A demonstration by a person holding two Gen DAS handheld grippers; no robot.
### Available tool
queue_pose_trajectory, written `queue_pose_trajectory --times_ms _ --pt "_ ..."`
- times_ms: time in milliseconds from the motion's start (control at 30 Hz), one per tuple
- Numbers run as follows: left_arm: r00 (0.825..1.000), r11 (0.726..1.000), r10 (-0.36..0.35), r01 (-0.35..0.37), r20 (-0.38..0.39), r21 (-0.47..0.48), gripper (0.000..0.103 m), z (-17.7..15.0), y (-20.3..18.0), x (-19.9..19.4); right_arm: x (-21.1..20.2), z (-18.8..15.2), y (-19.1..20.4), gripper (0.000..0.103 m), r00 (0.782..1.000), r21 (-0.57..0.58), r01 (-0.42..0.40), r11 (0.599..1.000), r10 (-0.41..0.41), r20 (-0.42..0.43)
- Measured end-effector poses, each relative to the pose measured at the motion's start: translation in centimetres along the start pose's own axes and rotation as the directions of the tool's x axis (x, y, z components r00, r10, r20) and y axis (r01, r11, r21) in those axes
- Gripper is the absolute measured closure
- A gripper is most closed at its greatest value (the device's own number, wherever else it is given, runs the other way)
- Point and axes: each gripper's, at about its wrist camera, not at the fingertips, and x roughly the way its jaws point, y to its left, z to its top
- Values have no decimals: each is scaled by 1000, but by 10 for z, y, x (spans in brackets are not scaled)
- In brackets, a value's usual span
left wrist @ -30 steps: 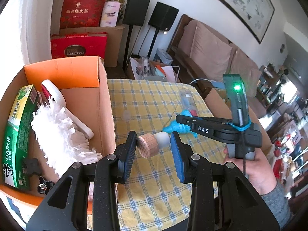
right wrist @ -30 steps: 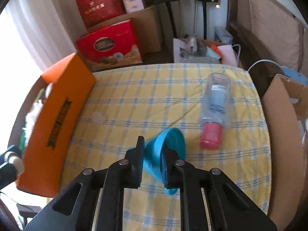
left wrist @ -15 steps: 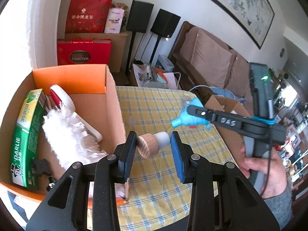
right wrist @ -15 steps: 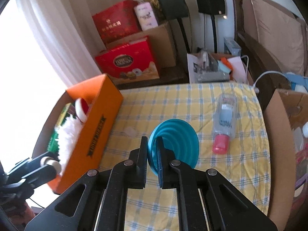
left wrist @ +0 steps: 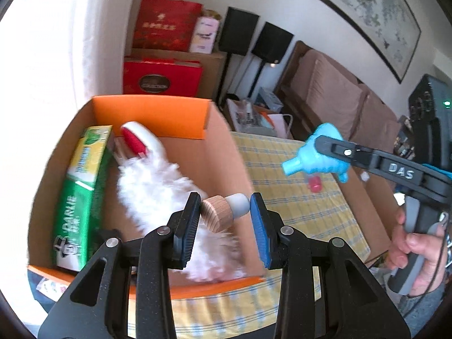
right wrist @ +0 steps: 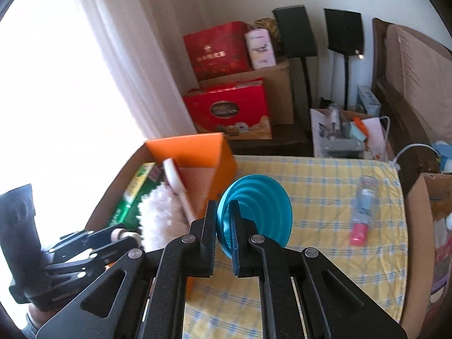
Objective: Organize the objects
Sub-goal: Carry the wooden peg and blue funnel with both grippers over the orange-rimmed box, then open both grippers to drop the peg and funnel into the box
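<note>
Objects for sorting: some already sit in the orange box, others not yet.

Left wrist view: left gripper fingers closed partway on a wood-capped stopper, held crosswise over the box's near end, above the white duster. Green Darlie carton lies along the box's left wall; red-and-white handle at the far end. Right gripper is right of the box, over the desk, pinching the blue funnel, spout toward the box. Vs 1 s ago: the left gripper was over the desk cloth beside the box, now over the box interior; funnel is up higher and nearer.

Right wrist view: right gripper fingers nearly shut on the funnel rim, just right of the box. Clear bottle w/ pink cap lies on the desk well right of the box, untouched. Left gripper w/ stopper at the box's near end. Vs 1 s ago: funnel was low, close to the cloth; now lifted, box closer.

Judgement: roughly mid-task. Stopper ready to drop, funnel next, bottle still left.
</note>
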Motion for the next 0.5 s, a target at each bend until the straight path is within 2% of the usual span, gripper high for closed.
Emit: queue_pose_trajectory --times_ms 300,500 --pt "998 995 58 -59 -23 -77 69 -6 55 -3 18 3 46 96 997 -40 -80 996 79 -17" --pt "995 991 84 -89 -53 -104 69 -13 80 4 41 -1 78 96 991 -73 -123 990 119 -55"
